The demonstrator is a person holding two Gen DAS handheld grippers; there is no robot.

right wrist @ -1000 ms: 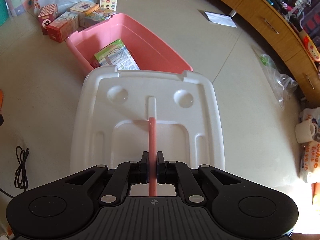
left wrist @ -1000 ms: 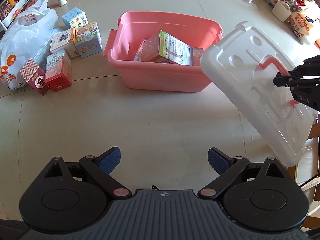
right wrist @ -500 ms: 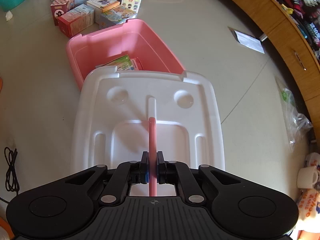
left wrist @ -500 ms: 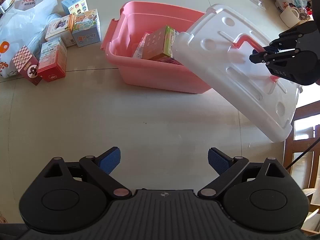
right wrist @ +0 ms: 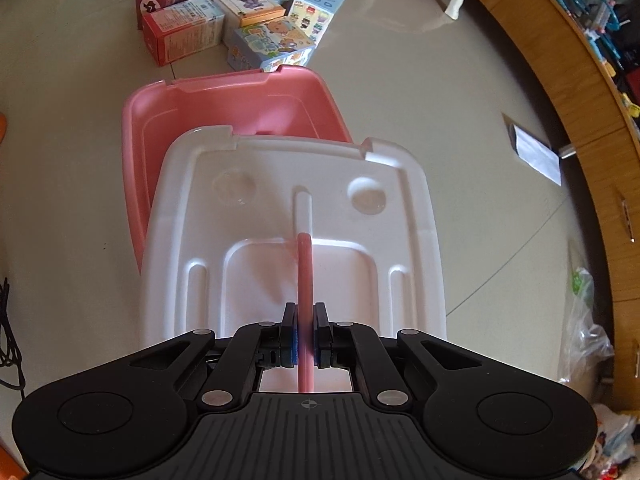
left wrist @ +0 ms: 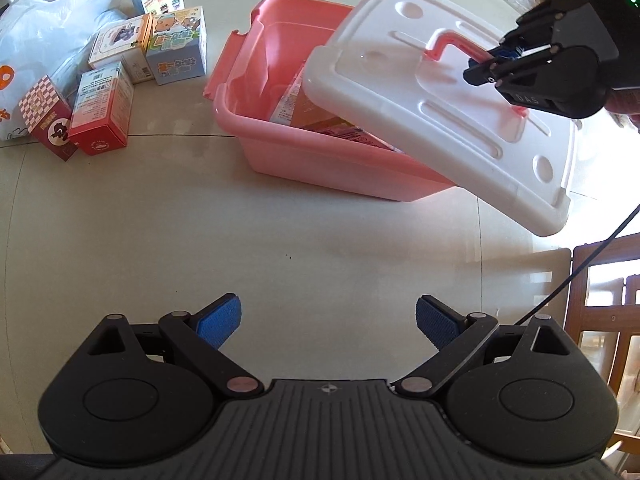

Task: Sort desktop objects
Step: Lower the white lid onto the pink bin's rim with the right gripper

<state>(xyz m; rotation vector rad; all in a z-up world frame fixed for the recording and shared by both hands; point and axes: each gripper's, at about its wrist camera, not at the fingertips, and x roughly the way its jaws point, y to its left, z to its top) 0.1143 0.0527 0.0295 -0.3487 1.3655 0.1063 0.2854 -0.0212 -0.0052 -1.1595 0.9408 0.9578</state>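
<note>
A pink storage bin (left wrist: 320, 168) (right wrist: 224, 100) stands on the pale tabletop with boxes (left wrist: 320, 120) inside. My right gripper (right wrist: 306, 340) (left wrist: 486, 66) is shut on the pink handle (right wrist: 305, 272) of the white lid (left wrist: 440, 112) (right wrist: 256, 216). It holds the lid tilted above the bin, covering its right part. My left gripper (left wrist: 328, 320) is open and empty, low over the table in front of the bin.
Several small cartons (left wrist: 100, 112) (right wrist: 224, 36) stand left of the bin beside a white plastic bag (left wrist: 48, 20). A wooden chair (left wrist: 608, 320) is at the table's right edge. A wooden cabinet (right wrist: 580, 80) and a black cable (right wrist: 8, 336) show in the right wrist view.
My right gripper has carried the lid left and forward, from beside the bin to over its right part. The left gripper stays open and has hardly moved.
</note>
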